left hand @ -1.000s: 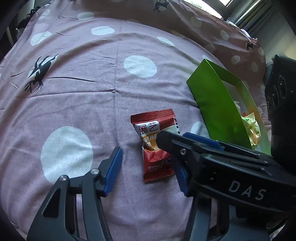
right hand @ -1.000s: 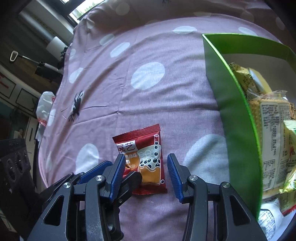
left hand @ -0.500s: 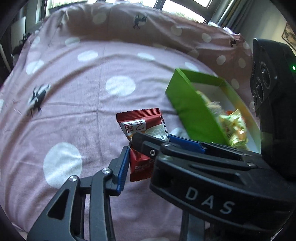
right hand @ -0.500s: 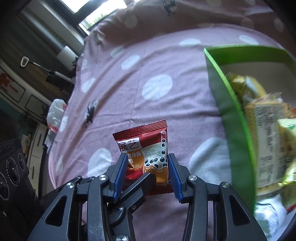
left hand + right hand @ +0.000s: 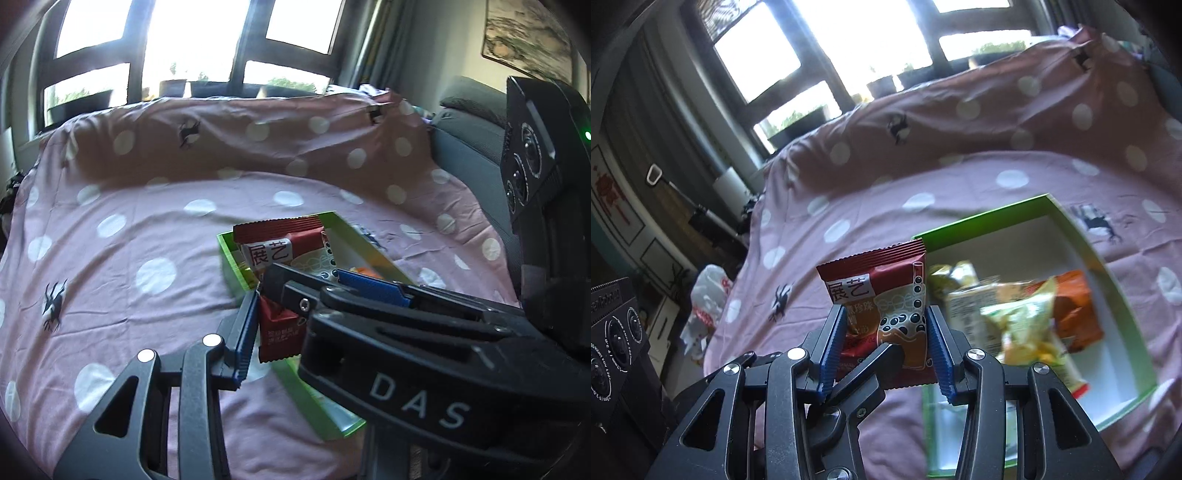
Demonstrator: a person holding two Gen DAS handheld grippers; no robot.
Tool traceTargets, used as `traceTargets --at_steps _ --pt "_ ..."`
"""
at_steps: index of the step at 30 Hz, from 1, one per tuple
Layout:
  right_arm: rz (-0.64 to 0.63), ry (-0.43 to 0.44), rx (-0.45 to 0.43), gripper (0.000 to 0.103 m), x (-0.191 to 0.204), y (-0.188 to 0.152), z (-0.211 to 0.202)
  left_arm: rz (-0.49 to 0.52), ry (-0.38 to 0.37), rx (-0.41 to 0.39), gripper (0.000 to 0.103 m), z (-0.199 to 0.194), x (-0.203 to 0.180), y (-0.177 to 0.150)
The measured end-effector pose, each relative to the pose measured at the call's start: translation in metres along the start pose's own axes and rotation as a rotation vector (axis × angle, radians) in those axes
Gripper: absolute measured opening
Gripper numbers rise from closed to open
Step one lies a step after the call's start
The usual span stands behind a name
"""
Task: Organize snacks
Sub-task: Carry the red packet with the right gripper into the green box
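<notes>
Above pink bedspread (image 5: 960,173), right gripper (image 5: 886,339) clamps red snack packet (image 5: 879,288).

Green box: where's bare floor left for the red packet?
In the green box, the white floor is bare along the far wall and far-right corner, beyond the orange packet. The near-left middle is crowded with yellow-green snack bags. The right gripper holds the red snack packet at the left rim.
</notes>
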State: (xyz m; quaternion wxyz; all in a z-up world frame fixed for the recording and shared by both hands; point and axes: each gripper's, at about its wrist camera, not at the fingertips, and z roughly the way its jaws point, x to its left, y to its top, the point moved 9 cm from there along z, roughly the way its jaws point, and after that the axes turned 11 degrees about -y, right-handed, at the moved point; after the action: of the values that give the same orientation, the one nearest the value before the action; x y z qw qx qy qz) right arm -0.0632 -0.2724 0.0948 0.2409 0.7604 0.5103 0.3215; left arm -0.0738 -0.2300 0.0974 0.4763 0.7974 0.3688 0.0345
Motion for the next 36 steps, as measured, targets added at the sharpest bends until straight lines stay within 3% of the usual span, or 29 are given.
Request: traceTargets --at_steps 8,20,27,36 --pt "0.057 -0.024 -0.021 0.047 -0.049 0.011 -0.007 0.02 -0.04 0.017 0.037 0.033 -0.031 0.007" --pt "0.132 -0.062 0.099 0.047 -0.102 -0.003 0.027 -0.034 -0.076 0.145 0.036 0.095 -0.039 -0.009" --pt "0.162 -0.095 0.16 0.047 -0.117 -0.012 0.045 -0.095 -0.101 0.205 0.036 0.115 -0.038 -0.023" --pt "0.189 -0.077 0.186 0.047 -0.12 -0.016 0.055 -0.131 -0.093 0.226 0.04 0.121 -0.031 -0.026"
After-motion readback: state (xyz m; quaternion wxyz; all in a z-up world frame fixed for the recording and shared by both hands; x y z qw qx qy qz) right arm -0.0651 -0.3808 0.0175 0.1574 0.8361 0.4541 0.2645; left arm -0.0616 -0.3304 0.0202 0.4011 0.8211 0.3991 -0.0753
